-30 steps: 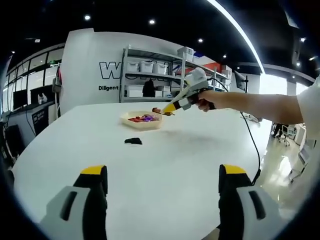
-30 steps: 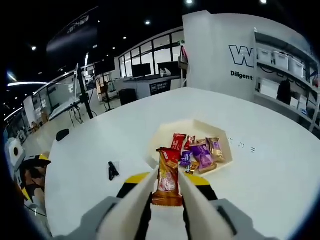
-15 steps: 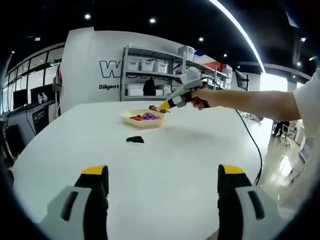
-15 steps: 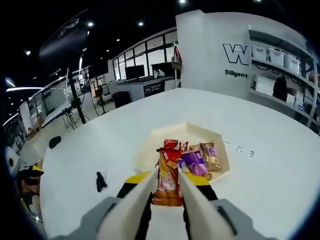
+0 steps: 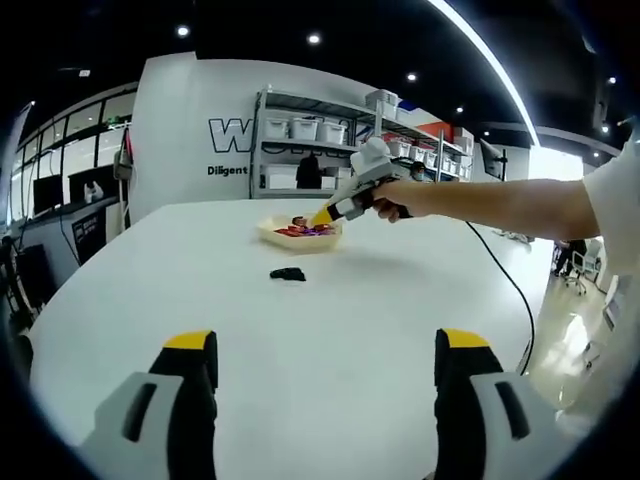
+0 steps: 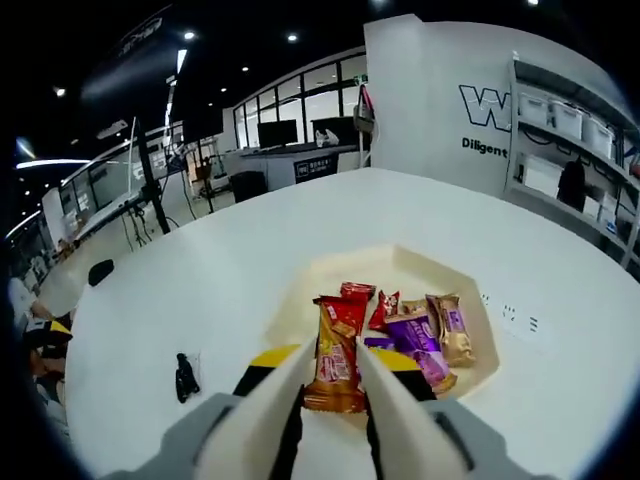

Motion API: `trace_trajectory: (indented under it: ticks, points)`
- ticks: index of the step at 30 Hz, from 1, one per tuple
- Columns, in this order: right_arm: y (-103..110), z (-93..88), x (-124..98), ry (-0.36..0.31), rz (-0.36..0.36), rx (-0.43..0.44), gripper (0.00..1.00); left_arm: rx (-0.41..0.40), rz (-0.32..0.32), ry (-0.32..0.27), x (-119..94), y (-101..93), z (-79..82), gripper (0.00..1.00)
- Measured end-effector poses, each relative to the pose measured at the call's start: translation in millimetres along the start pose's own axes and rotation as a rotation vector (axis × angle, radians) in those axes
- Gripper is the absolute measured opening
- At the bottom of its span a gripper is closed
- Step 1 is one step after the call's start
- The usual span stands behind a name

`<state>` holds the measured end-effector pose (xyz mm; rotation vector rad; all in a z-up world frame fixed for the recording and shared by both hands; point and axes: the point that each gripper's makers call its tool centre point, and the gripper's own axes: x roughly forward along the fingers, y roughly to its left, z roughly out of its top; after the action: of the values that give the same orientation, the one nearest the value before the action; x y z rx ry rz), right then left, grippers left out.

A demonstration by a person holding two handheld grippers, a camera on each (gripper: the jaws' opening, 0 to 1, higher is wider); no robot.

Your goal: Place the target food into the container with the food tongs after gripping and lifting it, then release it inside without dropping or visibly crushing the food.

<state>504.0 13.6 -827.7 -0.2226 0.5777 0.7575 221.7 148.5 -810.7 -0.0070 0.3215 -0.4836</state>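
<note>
Snack bar held over the tray

The right claw (image 6: 335,385), fitted with cream food tongs (image 6: 272,400), pinches an orange-and-red wrapped snack bar (image 6: 336,355) above the near edge of the cream tray (image 6: 330,275), where 5 or so red, purple and gold wrapped snacks (image 6: 415,330) lie. The left claw (image 5: 325,375) hangs spread over the bare white table (image 5: 330,300). A small black object (image 5: 288,273) rests on the table near the tray.
</note>
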Motion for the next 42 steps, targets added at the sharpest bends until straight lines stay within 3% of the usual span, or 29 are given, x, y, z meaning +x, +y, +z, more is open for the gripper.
trace_trajectory:
  ticks: [8,13,17,27,35,42]
  points:
    - [10,-2.4,16,0.048,0.015,-0.109,0.17,-0.008,0.013,0.010,1,9.5,-5.2,0.88]
    - [-1,-2.1,22,0.067,0.000,-0.128,0.17,-0.013,0.016,0.009,3,13.2,-5.6,0.88]
    - [-13,-2.2,28,0.068,-0.012,-0.121,0.17,-0.016,0.016,0.014,4,14.4,-8.0,0.88]
    - [-15,-4.0,30,0.050,-0.022,-0.072,0.18,-0.026,0.025,0.021,5,18.4,-12.0,0.88]
    - [-14,-1.3,24,0.032,-0.038,-0.089,0.19,-0.031,0.024,0.021,5,17.8,-12.9,0.88]
    - [-11,5.3,12,-0.017,-0.022,-0.034,0.19,-0.031,0.018,0.016,6,14.8,-11.6,0.87]
